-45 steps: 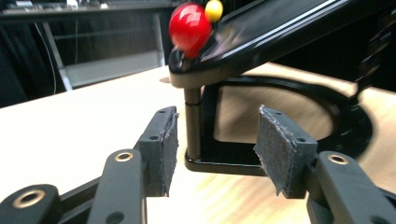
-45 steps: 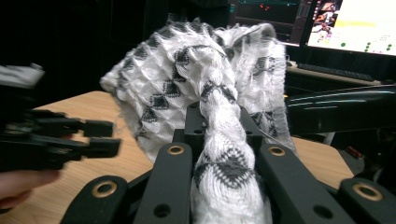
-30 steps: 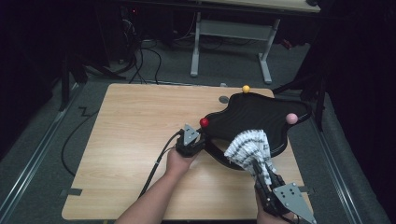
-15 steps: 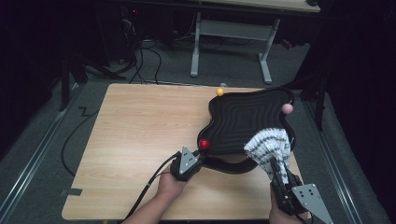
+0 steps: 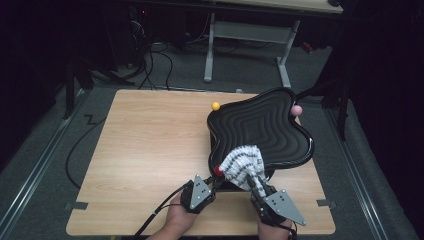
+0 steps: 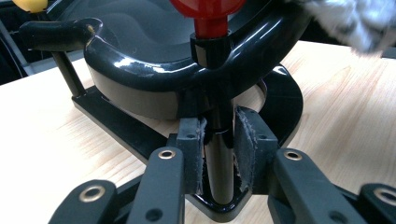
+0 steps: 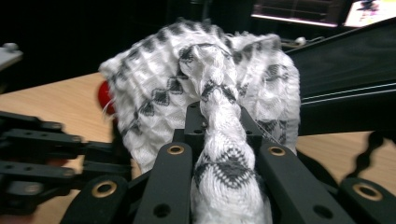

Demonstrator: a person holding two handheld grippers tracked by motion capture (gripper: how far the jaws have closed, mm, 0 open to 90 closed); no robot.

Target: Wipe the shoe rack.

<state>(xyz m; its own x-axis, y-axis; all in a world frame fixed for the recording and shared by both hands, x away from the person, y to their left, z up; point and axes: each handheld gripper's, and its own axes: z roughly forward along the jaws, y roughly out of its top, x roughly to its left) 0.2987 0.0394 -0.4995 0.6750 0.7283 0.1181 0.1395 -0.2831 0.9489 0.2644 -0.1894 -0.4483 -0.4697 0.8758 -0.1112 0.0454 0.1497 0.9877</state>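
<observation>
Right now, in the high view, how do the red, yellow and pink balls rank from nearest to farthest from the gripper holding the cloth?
Measured from the right gripper, which is shut on the cloth:
1. Red ball: just to the gripper's left, at the black tray's near corner.
2. Pink ball: at the tray's far right edge.
3. Yellow ball: at the tray's far left corner. These two are close; pink looks slightly nearer.

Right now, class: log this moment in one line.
left gripper: shut on tray post | right gripper: shut on cloth | cloth at tray rim
</observation>
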